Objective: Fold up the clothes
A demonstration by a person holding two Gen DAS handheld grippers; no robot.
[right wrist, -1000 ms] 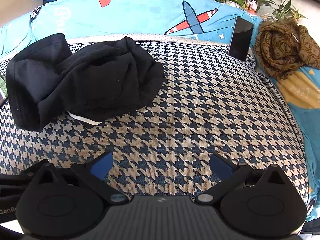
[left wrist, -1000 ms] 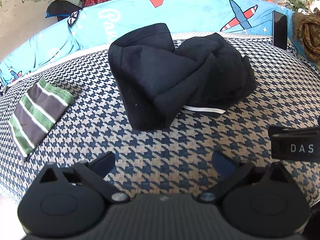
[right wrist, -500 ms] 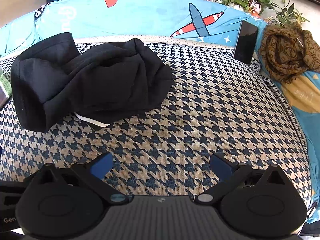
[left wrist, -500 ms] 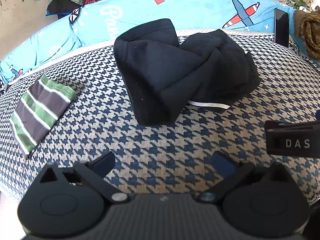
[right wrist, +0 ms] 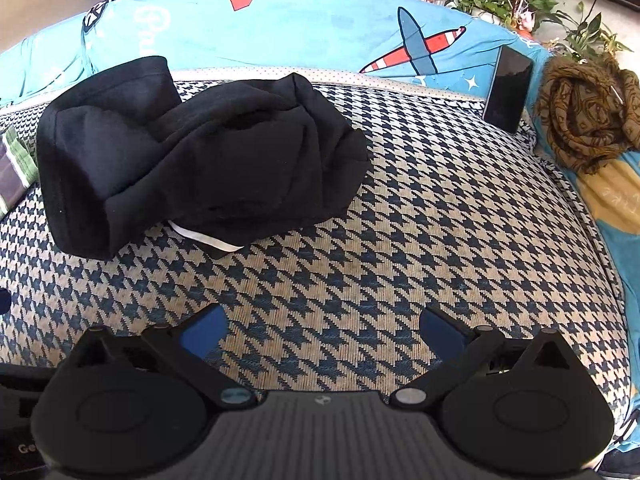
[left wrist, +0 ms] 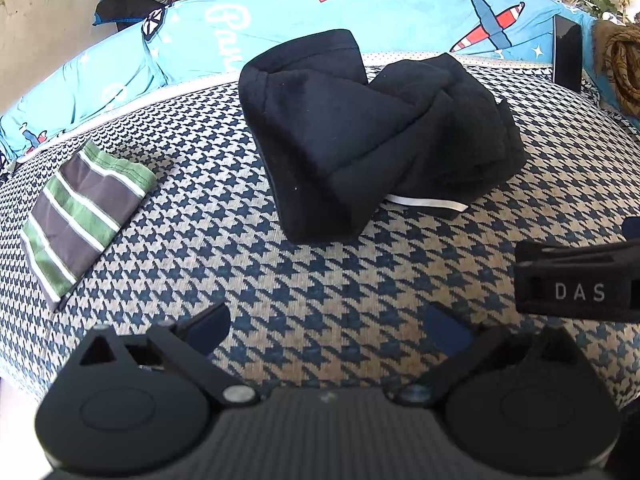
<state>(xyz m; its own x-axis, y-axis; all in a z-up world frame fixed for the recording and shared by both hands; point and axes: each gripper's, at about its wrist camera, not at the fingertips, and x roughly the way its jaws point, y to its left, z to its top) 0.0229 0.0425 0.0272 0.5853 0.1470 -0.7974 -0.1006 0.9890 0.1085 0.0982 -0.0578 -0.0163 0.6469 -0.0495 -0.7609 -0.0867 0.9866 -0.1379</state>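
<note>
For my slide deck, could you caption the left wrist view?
Open left gripper faces a crumpled black fleece garment on the houndstooth bed cover, folded green-striped cloth alongside.

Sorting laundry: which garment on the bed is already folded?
The green-striped garment, lying flat and squared at left; the black garment is a crumpled heap.

Left gripper (left wrist: 326, 326) hovers low over the houndstooth cover (left wrist: 320, 280), jaws spread wide, nothing between them. Ahead sits the black garment (left wrist: 360, 136), bunched in a crumpled heap, a white strip (left wrist: 424, 202) poking out under its near edge. Off to the left, well apart from it, a folded green-and-grey striped cloth (left wrist: 80, 216) lies flat. At the right edge, part of the right gripper (left wrist: 580, 288) juts in, lettered "DAS". Behind, the blue airplane-print sheet (left wrist: 400, 20) curves along the back, a dark phone (left wrist: 567, 54) propped against it.
</note>
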